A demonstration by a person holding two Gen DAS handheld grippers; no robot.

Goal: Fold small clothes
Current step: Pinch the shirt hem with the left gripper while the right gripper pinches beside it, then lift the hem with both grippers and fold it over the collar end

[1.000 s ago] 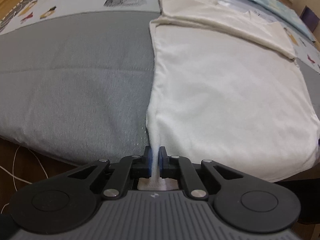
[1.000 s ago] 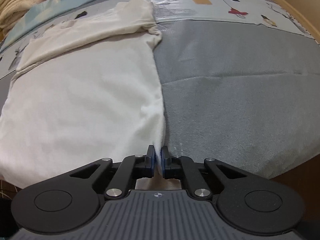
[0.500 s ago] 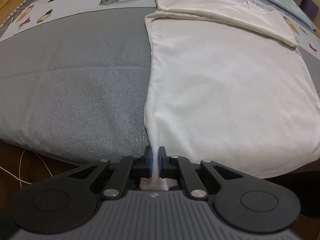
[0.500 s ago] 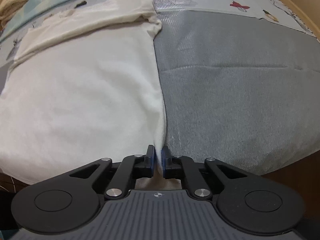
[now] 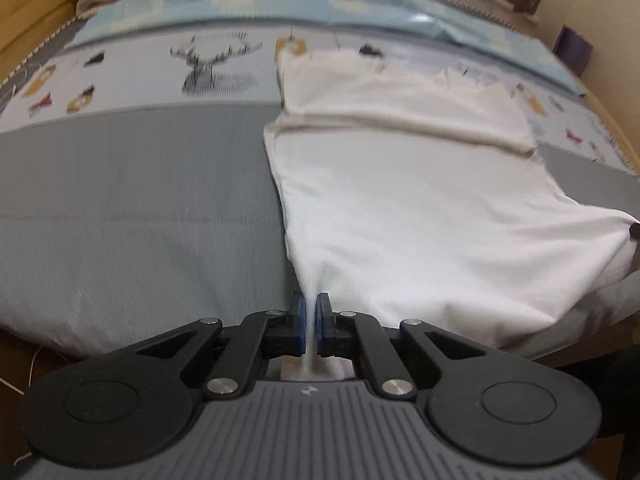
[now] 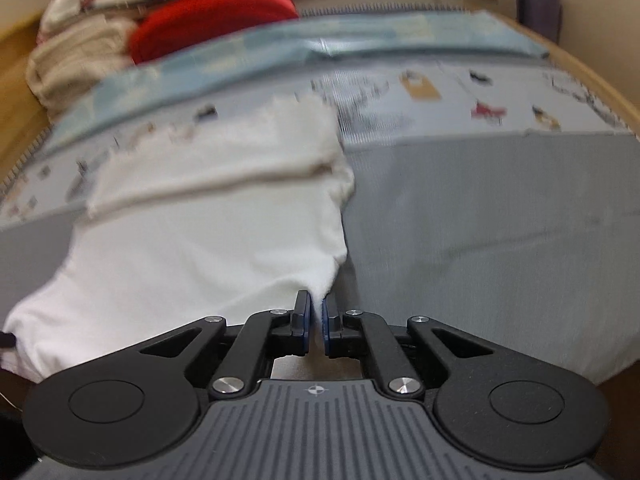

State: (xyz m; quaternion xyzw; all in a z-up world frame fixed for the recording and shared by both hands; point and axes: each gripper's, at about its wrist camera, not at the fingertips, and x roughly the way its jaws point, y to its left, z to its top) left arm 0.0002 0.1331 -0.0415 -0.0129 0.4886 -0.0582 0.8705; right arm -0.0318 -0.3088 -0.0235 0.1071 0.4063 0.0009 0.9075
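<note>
Pinching the near left corner of the white shirt (image 5: 408, 216), the left tool (image 5: 310, 322) has its blue pads narrowed onto a thin ridge of fabric, with a bit of cloth bunched behind them. To the tool's left lies bare grey bedspread (image 5: 132, 216) on the bed, and beyond it a pale printed band with a deer drawing (image 5: 212, 64). The shirt spreads forward and rightward from the pinch, its left edge running away along the grey panel. Its far part is folded over in a band across the width. The shirt's near right corner is drawn out toward the right edge of the left wrist view, where a dark tip just shows; what it is cannot be told there.

In the right wrist view, a pile of cream cloth (image 6: 76, 60) and a red garment (image 6: 212, 20) sit at the far left end of the bed, blurred. The same white shirt (image 6: 208, 240) fills the left half, with its folded band across the far part. The right tool (image 6: 316, 326) grips the shirt's near right corner, pads nearly together with a point of white fabric caught between them. Right of it, the grey bedspread (image 6: 500, 240) lies bare with a faint crease, and small printed figures mark the pale band behind.
</note>
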